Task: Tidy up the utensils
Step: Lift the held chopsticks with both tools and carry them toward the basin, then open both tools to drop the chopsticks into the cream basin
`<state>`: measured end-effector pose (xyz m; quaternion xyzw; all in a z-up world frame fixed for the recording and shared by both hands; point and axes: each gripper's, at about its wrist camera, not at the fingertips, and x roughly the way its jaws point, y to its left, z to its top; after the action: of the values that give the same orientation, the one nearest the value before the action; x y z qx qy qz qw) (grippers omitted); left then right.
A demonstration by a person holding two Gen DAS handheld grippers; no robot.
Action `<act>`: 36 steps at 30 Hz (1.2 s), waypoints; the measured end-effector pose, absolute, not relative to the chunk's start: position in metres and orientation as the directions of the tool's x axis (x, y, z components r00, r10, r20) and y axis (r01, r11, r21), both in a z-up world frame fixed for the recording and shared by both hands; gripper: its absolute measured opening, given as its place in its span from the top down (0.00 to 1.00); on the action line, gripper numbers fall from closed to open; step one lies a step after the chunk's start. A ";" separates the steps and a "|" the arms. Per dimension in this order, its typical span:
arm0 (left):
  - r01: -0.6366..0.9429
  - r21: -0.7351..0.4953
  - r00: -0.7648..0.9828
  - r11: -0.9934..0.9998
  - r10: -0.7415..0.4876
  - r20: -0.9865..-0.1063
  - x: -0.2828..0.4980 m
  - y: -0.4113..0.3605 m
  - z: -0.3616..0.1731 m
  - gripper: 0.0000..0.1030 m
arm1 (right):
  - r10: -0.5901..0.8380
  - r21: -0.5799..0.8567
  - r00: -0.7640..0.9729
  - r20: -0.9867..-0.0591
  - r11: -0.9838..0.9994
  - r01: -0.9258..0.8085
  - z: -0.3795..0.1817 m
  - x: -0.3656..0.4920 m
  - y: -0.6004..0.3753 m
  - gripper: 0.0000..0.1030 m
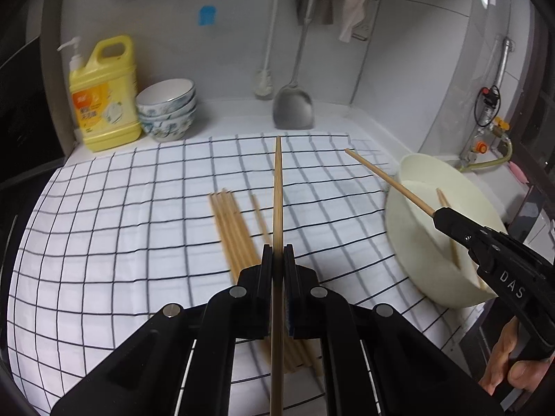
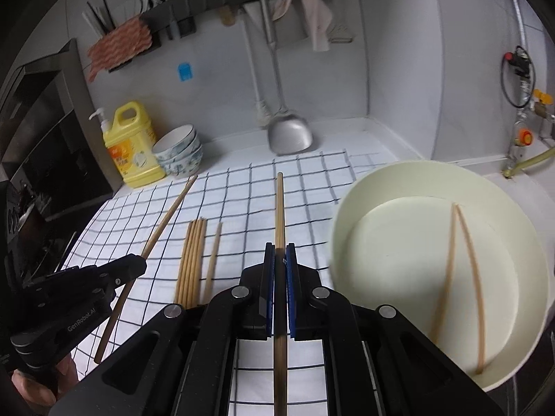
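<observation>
My left gripper (image 1: 277, 251) is shut on a wooden chopstick (image 1: 278, 187) that points forward above the checked cloth (image 1: 121, 215). My right gripper (image 2: 280, 251) is shut on another chopstick (image 2: 279, 208), held above the cloth left of the cream basin (image 2: 350, 204). In the left wrist view the right gripper (image 1: 437, 215) holds its chopstick (image 1: 385, 176) over the basin's (image 1: 416, 166) rim. Several chopsticks (image 2: 192, 260) lie side by side on the cloth, one (image 2: 213, 260) slightly apart. Two chopsticks (image 2: 461, 277) lie in the basin. The left gripper (image 2: 140, 260) shows at left with its chopstick (image 2: 170, 211).
A yellow detergent jug (image 1: 104, 97) and stacked bowls (image 1: 168, 111) stand at the back left. A metal spatula (image 1: 295, 104) and a brush (image 1: 263, 79) hang against the wall, under a rack with cloths. A gas valve and hose (image 1: 489, 131) are at the right.
</observation>
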<state>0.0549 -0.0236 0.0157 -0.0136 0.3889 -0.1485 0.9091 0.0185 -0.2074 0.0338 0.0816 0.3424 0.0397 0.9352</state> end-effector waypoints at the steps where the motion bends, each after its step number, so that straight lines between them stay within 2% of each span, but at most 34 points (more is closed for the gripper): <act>1: 0.271 -0.138 0.653 0.953 -0.287 -0.700 0.055 -0.031 0.019 0.93 | 0.124 0.182 0.768 -0.629 0.983 -0.009 0.036 0.017 -0.212 0.94; 16: 0.426 -0.132 0.616 0.895 -0.394 -0.682 0.057 -0.138 0.053 0.93 | 0.011 0.275 0.806 -0.592 0.943 0.189 0.060 -0.014 -0.313 0.94; 25: 0.497 -0.123 0.542 0.859 -0.418 -0.729 0.067 -0.209 0.031 0.93 | 0.009 0.351 0.782 -0.623 0.897 0.270 0.045 -0.019 -0.367 0.94; 36: 0.515 -0.121 0.481 0.849 -0.402 -0.779 0.080 -0.251 0.009 0.93 | 0.032 0.401 0.748 -0.663 0.859 0.319 0.024 -0.014 -0.393 0.94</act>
<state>0.0805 -0.2510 0.0087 0.0648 0.4340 -0.2671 0.8579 -0.0142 -0.3932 0.0237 0.2536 0.3462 -0.0796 0.8997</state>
